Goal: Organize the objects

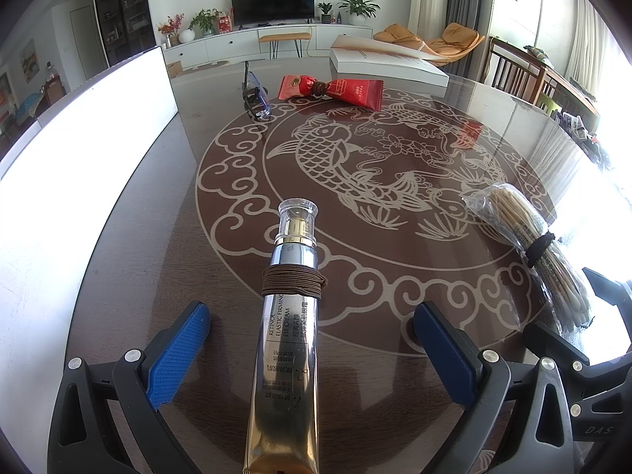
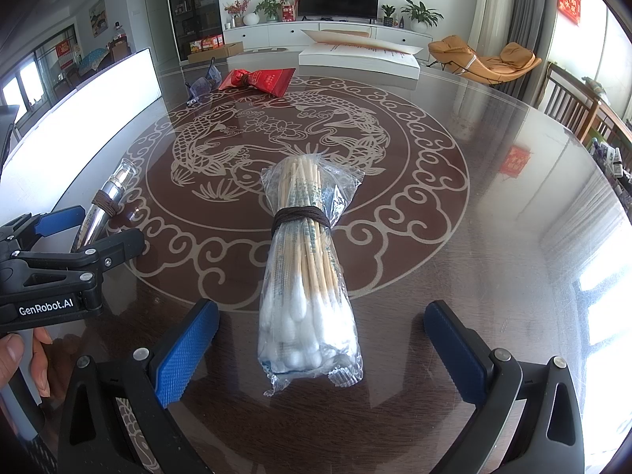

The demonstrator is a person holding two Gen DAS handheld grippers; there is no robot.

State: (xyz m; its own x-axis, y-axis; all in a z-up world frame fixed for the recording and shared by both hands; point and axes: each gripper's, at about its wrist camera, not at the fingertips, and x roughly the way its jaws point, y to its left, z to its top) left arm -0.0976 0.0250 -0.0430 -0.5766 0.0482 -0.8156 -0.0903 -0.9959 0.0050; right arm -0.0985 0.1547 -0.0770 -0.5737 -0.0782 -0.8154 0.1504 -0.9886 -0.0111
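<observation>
A gold and silver eye cream tube (image 1: 286, 339) with a brown hair tie around it lies on the glass table between the wide-apart blue pads of my left gripper (image 1: 312, 339), which is open. The tube (image 2: 106, 205) also shows at the left of the right wrist view, beside the left gripper (image 2: 67, 237). A plastic bag of cotton swabs (image 2: 308, 276), bound by a brown band, lies between the pads of my right gripper (image 2: 322, 339), open too. The swab bag (image 1: 525, 245) sits at the right of the left wrist view.
At the far side lie red snack packets (image 1: 335, 89) tied with a band, folded glasses (image 1: 254, 96) and a white box (image 1: 383, 63). A white board (image 1: 79, 150) stands along the left edge. A hand (image 2: 23, 355) holds the left gripper's handle. Chairs (image 2: 584, 106) stand at the right.
</observation>
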